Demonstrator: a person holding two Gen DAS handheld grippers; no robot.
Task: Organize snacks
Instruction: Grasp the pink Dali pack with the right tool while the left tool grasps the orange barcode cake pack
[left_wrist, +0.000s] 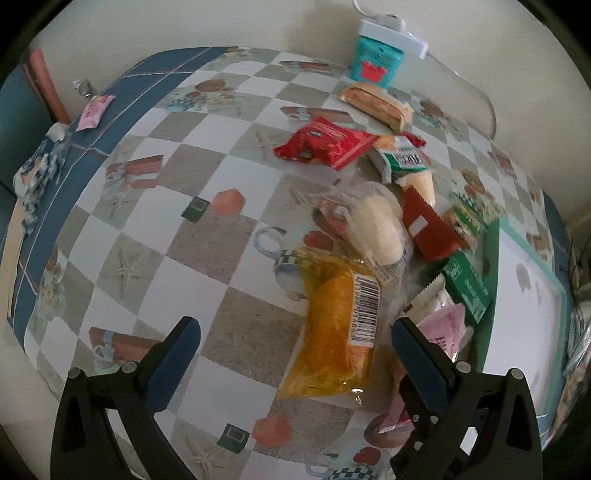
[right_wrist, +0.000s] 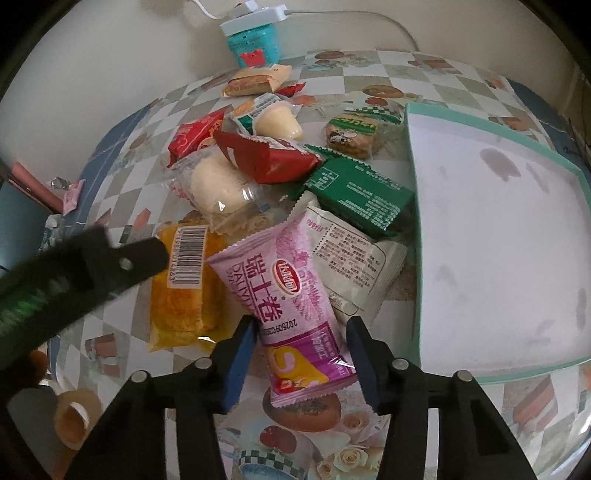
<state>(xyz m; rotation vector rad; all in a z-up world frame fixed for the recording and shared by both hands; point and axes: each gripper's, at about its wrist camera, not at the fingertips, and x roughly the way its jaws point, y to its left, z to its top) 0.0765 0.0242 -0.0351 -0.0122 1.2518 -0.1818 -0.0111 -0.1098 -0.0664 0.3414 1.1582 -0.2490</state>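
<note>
1. Leftmost, the left gripper (left_wrist: 295, 354) hangs over the table (left_wrist: 207, 229) with its fingers (left_wrist: 173, 369) wide apart and nothing between the pads; the yellow cake packet (left_wrist: 340, 325) lies in the gap but nearer the right finger, untouched.
2. That yellow packet runs lengthwise from near to far, its barcode end far, roughly in line with the way the left gripper points.
3. Right of it lies the pink roll packet (right_wrist: 291, 295), resting partly on the white sachet (right_wrist: 354, 251), with the green packet (right_wrist: 362, 195) just beyond.
4. Around its near end sits the right gripper (right_wrist: 301, 354), fingers (right_wrist: 240, 358) narrowed to either side of the wrapper; the left pad looks to touch the edge, while a sliver of gap shows at the right pad, so I judge it not yet clamped.
5. The pink packet's long axis points away from the right gripper, tilted far-left, so the fingers cross its short width, and this hand is plainly the nearer one.
6. Farthest right stands the empty teal-rimmed tray (right_wrist: 413, 229), just beside the pile: the likely destination.
</note>
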